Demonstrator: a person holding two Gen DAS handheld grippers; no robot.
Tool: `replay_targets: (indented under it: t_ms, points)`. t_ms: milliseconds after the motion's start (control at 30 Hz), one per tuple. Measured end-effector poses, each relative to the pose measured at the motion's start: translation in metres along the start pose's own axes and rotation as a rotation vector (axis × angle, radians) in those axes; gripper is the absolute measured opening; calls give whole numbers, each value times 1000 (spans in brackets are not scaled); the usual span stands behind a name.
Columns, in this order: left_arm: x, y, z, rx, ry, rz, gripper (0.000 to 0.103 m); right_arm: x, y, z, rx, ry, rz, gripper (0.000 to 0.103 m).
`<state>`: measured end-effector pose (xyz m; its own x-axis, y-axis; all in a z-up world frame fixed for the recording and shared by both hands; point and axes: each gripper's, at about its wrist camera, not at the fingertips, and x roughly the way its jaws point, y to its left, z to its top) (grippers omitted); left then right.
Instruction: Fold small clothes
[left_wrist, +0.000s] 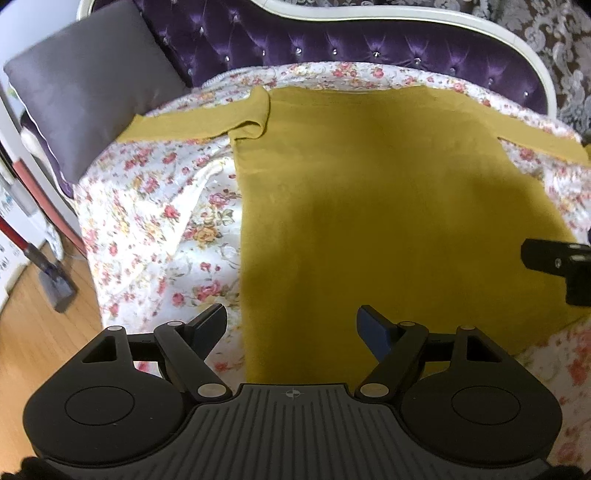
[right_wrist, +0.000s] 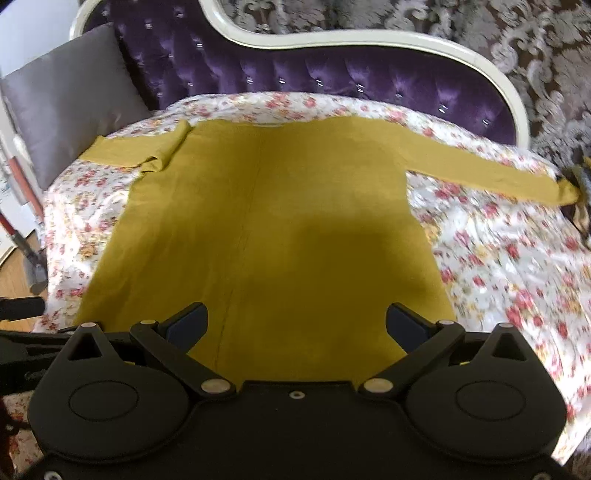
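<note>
Mustard-yellow long-sleeved top (right_wrist: 266, 229) lies flat on a floral bedspread (right_wrist: 509, 266), neckline toward the purple tufted headboard (right_wrist: 332, 77), both sleeves stretched toward the side edges, seemingly spread ready for folding. The left gripper (left_wrist: 291, 326) and right gripper (right_wrist: 297, 325) both hover over the hem near the foot edge, jaws wide apart, holding nothing. The hem itself is hidden beneath them; the right cuff is blurred.

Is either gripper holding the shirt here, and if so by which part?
Nothing is held. The left gripper and the right gripper are both open above the shirt, which lies flat.
</note>
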<state>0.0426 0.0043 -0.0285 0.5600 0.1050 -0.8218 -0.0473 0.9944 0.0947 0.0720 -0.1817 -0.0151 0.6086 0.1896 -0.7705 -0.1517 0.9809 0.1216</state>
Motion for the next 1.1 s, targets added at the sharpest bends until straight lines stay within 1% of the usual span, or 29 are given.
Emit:
replay_targets:
  t_ms: [133,233,300,467,533,600,733,800,933,967,1100]
  points:
    - [6,4,8,-15,9,-20,77,5,6,12,-51,22,37,102]
    - [11,8,13,-30,27,-37,76,13,12,21,-79,84,59,102]
    - [15,10,16,-35,36,-40,76,18,15,25,-95,97,80,102]
    - [22,15,24,-31,47,-30,76,23,23,32,-158,88,85,102]
    - [26,18,27,-34,56,-24,76,27,26,35,-194,104,78,102]
    - [30,21,29,-40,64,-24,76,34,29,39,-222,138,70,102]
    - [36,25,33,-52,73,-16,77,45,26,45,-213,202,140,102]
    - [39,28,35,-56,76,-17,76,48,27,49,-212,215,163,102]
    - [47,35,41,-63,83,-32,75,48,30,58,-214,189,195,102]
    - [48,39,43,-71,80,-31,74,48,30,61,-214,171,204,102]
    - [59,61,59,-105,62,-24,73,49,34,77,-202,86,189,102]
